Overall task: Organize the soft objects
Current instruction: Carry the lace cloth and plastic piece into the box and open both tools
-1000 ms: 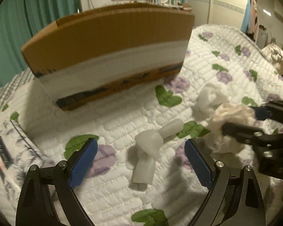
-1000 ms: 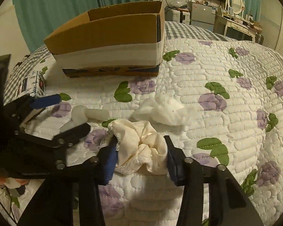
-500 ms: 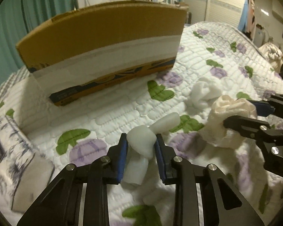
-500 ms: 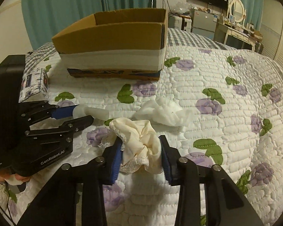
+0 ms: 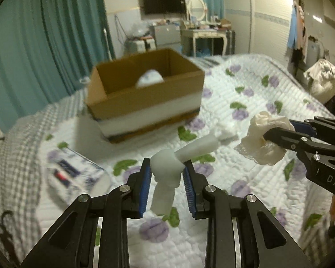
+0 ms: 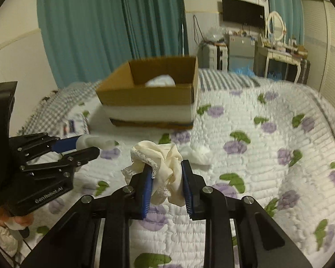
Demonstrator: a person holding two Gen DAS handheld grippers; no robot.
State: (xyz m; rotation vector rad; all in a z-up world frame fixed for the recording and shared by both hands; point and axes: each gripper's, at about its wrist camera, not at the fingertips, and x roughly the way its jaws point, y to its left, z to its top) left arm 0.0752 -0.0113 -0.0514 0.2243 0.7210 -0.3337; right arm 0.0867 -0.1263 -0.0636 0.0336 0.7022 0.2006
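Observation:
My left gripper (image 5: 166, 171) is shut on a white knotted sock (image 5: 167, 170) and holds it above the bed; both show at the left of the right wrist view (image 6: 87, 143). My right gripper (image 6: 165, 174) is shut on a cream lace-edged cloth (image 6: 165, 163), lifted off the quilt; it shows at the right of the left wrist view (image 5: 265, 140). An open cardboard box (image 5: 145, 98) stands ahead on the bed (image 6: 149, 98), with a white soft item (image 6: 160, 80) inside. Another white crumpled cloth (image 6: 197, 153) lies on the quilt.
A floral quilt (image 6: 268, 156) covers the bed. A printed tissue pack (image 5: 76, 174) lies left of my left gripper. Teal curtains (image 6: 114, 26) hang behind the box. A dresser with a mirror (image 6: 279, 51) stands at the far wall.
Both grippers have risen off the quilt with their items held. The view now looks down into the open box. A second ago my left gripper was open around the sock.

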